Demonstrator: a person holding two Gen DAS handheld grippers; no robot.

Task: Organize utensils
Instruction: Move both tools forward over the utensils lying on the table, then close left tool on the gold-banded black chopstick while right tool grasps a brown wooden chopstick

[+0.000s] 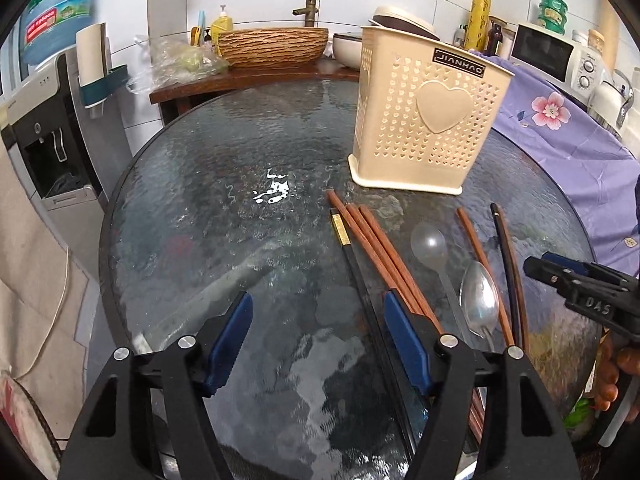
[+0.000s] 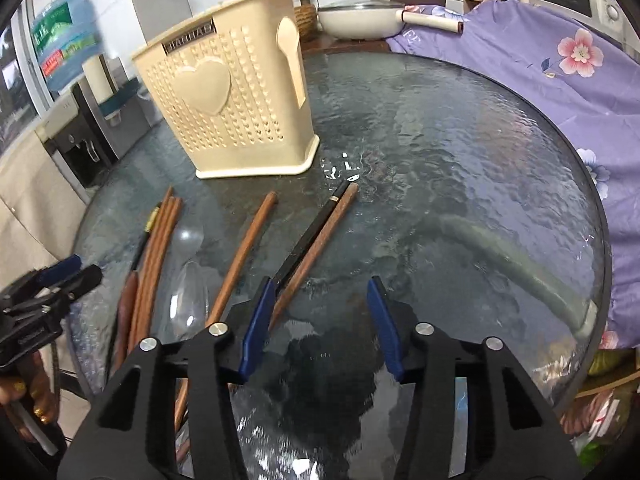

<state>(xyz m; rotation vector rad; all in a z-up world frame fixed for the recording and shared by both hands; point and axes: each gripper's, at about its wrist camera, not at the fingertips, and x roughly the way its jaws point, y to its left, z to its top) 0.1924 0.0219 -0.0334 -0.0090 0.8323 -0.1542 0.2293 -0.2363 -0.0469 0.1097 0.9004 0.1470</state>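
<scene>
A cream perforated utensil holder (image 1: 428,120) with a heart stands upright on the round glass table (image 1: 224,208); it also shows in the right wrist view (image 2: 228,104). Several brown wooden chopsticks (image 1: 380,248), a black chopstick with a gold band (image 1: 352,252), a clear plastic spoon (image 1: 430,244) and a metal spoon (image 1: 480,300) lie flat in front of it. My left gripper (image 1: 318,304) is open and empty, just left of the chopstick bundle. My right gripper (image 2: 322,284) is open and empty, beside a black and a brown chopstick (image 2: 316,236).
A purple floral cloth (image 2: 560,72) covers the table's right side. Behind the table a wooden counter holds a woven basin (image 1: 272,46), a white pan (image 2: 360,20) and a microwave (image 1: 548,52). A water dispenser (image 1: 52,128) stands at left.
</scene>
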